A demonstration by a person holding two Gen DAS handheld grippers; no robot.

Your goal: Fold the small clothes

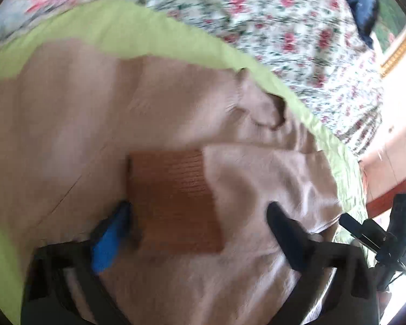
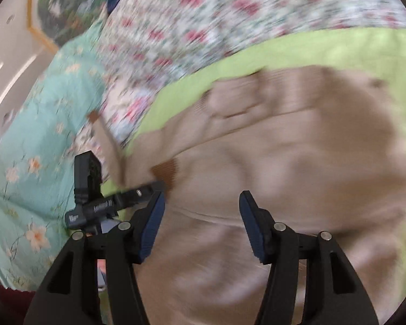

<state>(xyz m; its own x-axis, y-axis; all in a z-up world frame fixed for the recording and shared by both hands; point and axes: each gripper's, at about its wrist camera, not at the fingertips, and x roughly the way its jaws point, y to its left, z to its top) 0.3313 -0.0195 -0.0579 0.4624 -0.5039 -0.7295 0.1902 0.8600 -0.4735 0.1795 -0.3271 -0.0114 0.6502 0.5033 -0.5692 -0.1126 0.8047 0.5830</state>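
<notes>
Two grippers are held over a beige knitted sweater [image 1: 67,124] spread on a lime-green cloth [image 1: 100,27] atop a floral bedspread [image 1: 284,27]. The left gripper [image 1: 197,216] stands partly open astride a folded-in brown ribbed cuff [image 1: 173,195], not pinching it. The right gripper [image 2: 203,208] is likewise half open and empty. A sleeve fold appears laid; next a fresh edge needs grasping.

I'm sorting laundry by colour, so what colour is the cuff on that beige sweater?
Rusty brown cuff, ribbed, clearest in the left wrist view.
</notes>
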